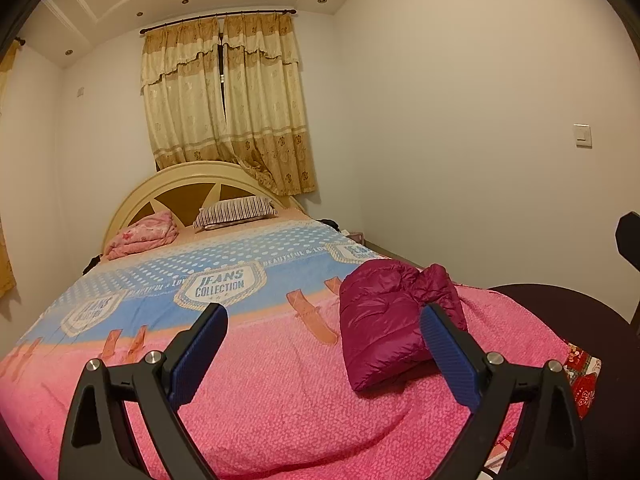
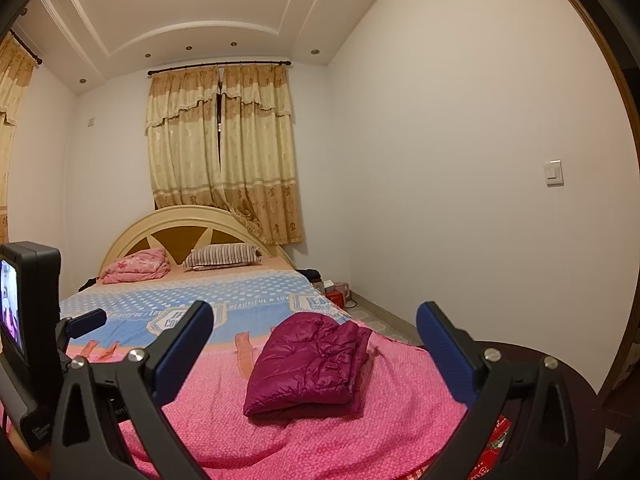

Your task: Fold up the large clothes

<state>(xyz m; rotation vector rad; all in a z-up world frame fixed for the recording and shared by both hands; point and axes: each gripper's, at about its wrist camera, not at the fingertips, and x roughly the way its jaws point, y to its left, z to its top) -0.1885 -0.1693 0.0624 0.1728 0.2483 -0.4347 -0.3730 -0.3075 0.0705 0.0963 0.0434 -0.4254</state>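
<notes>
Lying folded into a thick, puffy bundle, the maroon down jacket rests on the pink bedspread near the foot of the bed, toward its right edge — closer to the white wall than to the middle of the mattress. Its folded edge faces the foot end, and a bunched part sits at its far right corner.

The left gripper hangs over the foot of the bed with its blue-padded fingers spread wide, holding nothing; the jacket shows between them, nearer the right finger, which overlaps it in view without clearly touching it. The right gripper is likewise splayed open and empty, the jacket framed in the gap between its fingers, apart from both.

Farther up the bed, the spread turns blue with white dots and printed badges. At the head end a striped pillow leans by the curved cream headboard, and a pink folded quilt sits at the left corner. Gold curtains hang behind. In the right wrist view a dark device with a small lit screen stands at the left — possibly part of the other gripper.
</notes>
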